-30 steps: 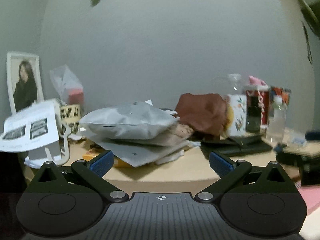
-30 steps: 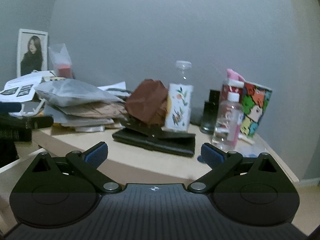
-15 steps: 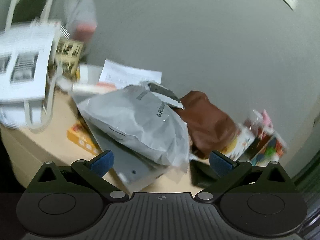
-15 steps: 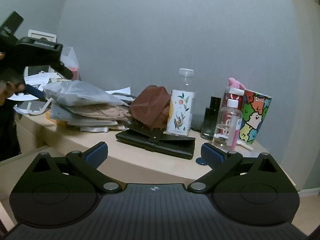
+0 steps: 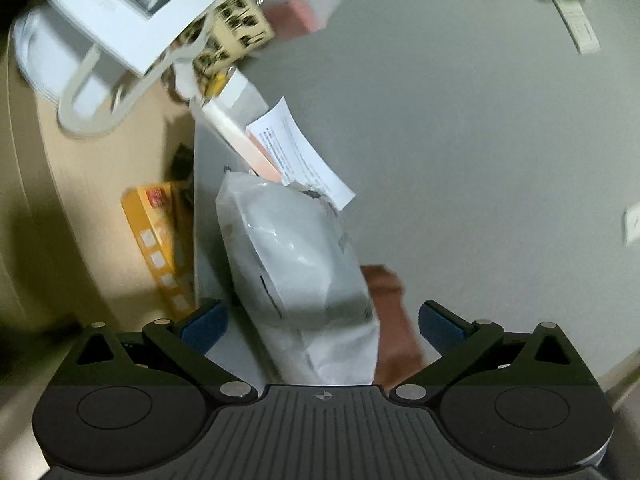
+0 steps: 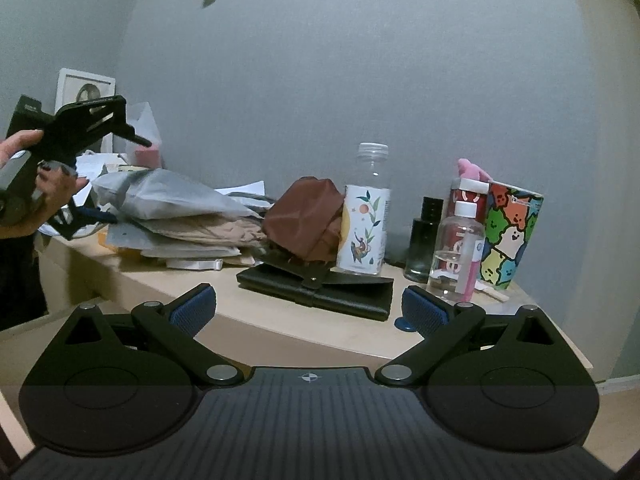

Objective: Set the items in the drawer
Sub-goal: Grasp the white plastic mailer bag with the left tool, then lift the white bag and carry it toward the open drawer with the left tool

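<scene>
A puffy grey mailer bag (image 5: 296, 272) lies on top of a pile of packets on the beige table (image 5: 80, 184). My left gripper (image 5: 322, 322) is open and rolled onto its side, with the bag's near end showing between its fingers; I cannot tell if they touch it. In the right wrist view a hand (image 6: 48, 188) holds that left gripper (image 6: 128, 180) at the left end of the grey bag (image 6: 172, 196). My right gripper (image 6: 308, 312) is open and holds nothing, in front of the table edge, facing a black wallet (image 6: 320, 292).
A brown bag (image 6: 308, 220), a printed bottle (image 6: 364, 220), a dark bottle (image 6: 424, 236), a clear bottle (image 6: 460, 252) and a colourful cup (image 6: 512, 236) stand along the wall. A yellow box (image 5: 160, 240) and papers (image 5: 132, 8) lie left of the pile. No drawer shows clearly.
The left gripper rose, rolled onto its side and closed in over the grey bag. The right gripper drew back slightly, so the left gripper and hand came into its view.
</scene>
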`<act>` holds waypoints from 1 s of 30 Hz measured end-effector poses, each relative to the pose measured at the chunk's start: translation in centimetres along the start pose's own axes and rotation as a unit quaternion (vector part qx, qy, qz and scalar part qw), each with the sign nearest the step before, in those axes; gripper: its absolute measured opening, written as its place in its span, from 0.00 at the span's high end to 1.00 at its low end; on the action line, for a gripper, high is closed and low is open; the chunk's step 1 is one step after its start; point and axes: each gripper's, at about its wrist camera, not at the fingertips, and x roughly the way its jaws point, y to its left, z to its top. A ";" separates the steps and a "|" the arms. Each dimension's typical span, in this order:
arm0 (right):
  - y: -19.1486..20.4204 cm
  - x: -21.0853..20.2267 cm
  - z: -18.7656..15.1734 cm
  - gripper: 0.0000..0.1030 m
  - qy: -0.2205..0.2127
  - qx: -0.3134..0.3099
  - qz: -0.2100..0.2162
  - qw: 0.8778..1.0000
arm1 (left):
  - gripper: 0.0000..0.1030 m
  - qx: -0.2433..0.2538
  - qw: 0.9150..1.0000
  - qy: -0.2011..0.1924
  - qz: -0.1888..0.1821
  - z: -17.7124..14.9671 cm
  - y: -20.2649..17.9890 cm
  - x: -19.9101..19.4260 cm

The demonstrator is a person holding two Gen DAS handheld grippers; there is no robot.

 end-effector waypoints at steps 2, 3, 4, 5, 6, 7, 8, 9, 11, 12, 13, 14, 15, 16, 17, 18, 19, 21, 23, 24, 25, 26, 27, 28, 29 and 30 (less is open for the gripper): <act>0.1 0.0 -0.1 0.00 0.001 -0.004 0.002 1.000 | 0.00 -0.016 1.000 -0.005 -0.010 0.3 0.2 0.3; 0.2 0.0 -0.2 0.00 0.001 -0.005 0.003 1.000 | 0.00 -0.018 1.000 -0.010 -0.011 0.4 0.2 0.4; 0.3 0.1 -0.2 0.00 0.002 -0.007 0.004 1.000 | 0.00 -0.019 1.000 -0.014 -0.012 0.5 0.2 0.5; 0.4 0.1 -0.3 0.00 0.003 -0.009 0.005 1.000 | 0.00 -0.013 1.000 -0.018 -0.012 0.6 -0.1 0.7; 0.5 0.1 -0.4 0.00 0.002 -0.014 0.005 1.000 | 0.00 -0.007 1.000 -0.022 -0.010 0.7 -0.1 0.7; 0.6 0.1 -0.5 0.00 0.001 -0.018 0.005 1.000 | 0.00 0.000 1.000 -0.028 -0.004 0.9 -0.3 0.7; 0.7 0.1 -0.6 0.00 0.000 -0.022 0.006 1.000 | 0.00 0.011 0.999 -0.036 0.005 1.1 -0.7 0.8; 0.9 0.1 -0.6 0.00 -0.001 -0.026 0.006 1.000 | 0.00 0.019 0.999 -0.041 0.012 1.2 -0.9 0.9; 1.0 0.1 -0.8 0.00 0.000 -0.031 0.006 0.999 | 0.01 0.036 0.998 -0.052 0.025 1.5 -1.4 1.0; 1.0 0.2 -0.8 0.00 0.000 -0.033 0.005 0.999 | 0.04 0.048 0.997 -0.056 0.033 1.6 -1.8 1.0; 1.1 0.2 -0.9 0.00 0.000 -0.035 0.003 0.999 | 0.18 0.061 0.996 -0.059 0.039 1.6 -2.2 1.1; 1.1 0.3 -0.9 0.00 0.001 -0.037 0.002 0.999 | 0.35 0.077 0.994 -0.060 0.043 1.6 -2.7 1.1; 1.1 0.4 -1.0 0.00 0.001 -0.038 -0.001 0.999 | 0.44 0.090 0.993 -0.058 0.048 1.4 -3.0 1.2; 1.1 0.4 -1.0 0.00 0.002 -0.039 -0.003 0.999 | 0.54 0.098 0.992 -0.053 0.053 1.3 -2.9 1.4; 1.1 0.5 -1.0 0.00 0.002 -0.039 -0.005 0.999 | 0.56 0.101 0.993 -0.043 0.053 1.3 -2.8 1.6; 1.0 0.6 -1.0 0.00 0.003 -0.038 -0.006 0.999 | 0.56 0.095 0.994 -0.033 0.046 1.3 -2.6 1.6; 1.0 0.6 -1.0 0.00 0.004 -0.038 -0.006 0.999 | 0.56 0.085 0.995 -0.029 0.043 1.3 -2.2 1.5; 0.9 0.6 -1.0 0.00 0.005 -0.035 -0.010 0.999 | 0.58 0.067 0.996 -0.024 0.044 1.2 -1.6 1.4; 0.9 0.6 -1.0 0.00 0.005 -0.033 -0.012 0.999 | 0.70 0.063 0.997 -0.024 0.047 1.2 -1.5 1.3; 0.9 0.6 -1.0 0.00 0.005 -0.033 -0.012 0.999 | 0.74 0.059 0.997 -0.023 0.047 1.1 -1.4 1.2; 0.9 0.6 -1.1 0.00 0.005 -0.035 -0.013 0.999 | 0.79 0.052 0.997 -0.023 0.046 1.0 -1.4 1.1; 1.0 0.6 -1.1 0.00 0.006 -0.037 -0.012 0.999 | 0.82 0.042 0.998 -0.024 0.041 1.0 -1.4 0.9; 1.0 0.7 -1.1 0.00 0.006 -0.040 -0.013 0.999 | 0.83 0.033 0.999 -0.025 0.035 1.0 -1.4 0.8; 1.1 0.7 -1.1 0.00 0.005 -0.043 -0.013 0.999 | 0.84 0.028 0.999 -0.028 0.026 0.9 -1.3 0.8; 1.1 0.7 -1.2 0.00 0.004 -0.045 -0.014 0.999 | 0.85 0.023 0.999 -0.031 0.018 0.8 -1.3 0.7; 1.1 0.6 -1.1 0.00 0.004 -0.045 -0.014 0.999 | 0.85 0.023 0.999 -0.033 0.014 0.7 -1.4 0.7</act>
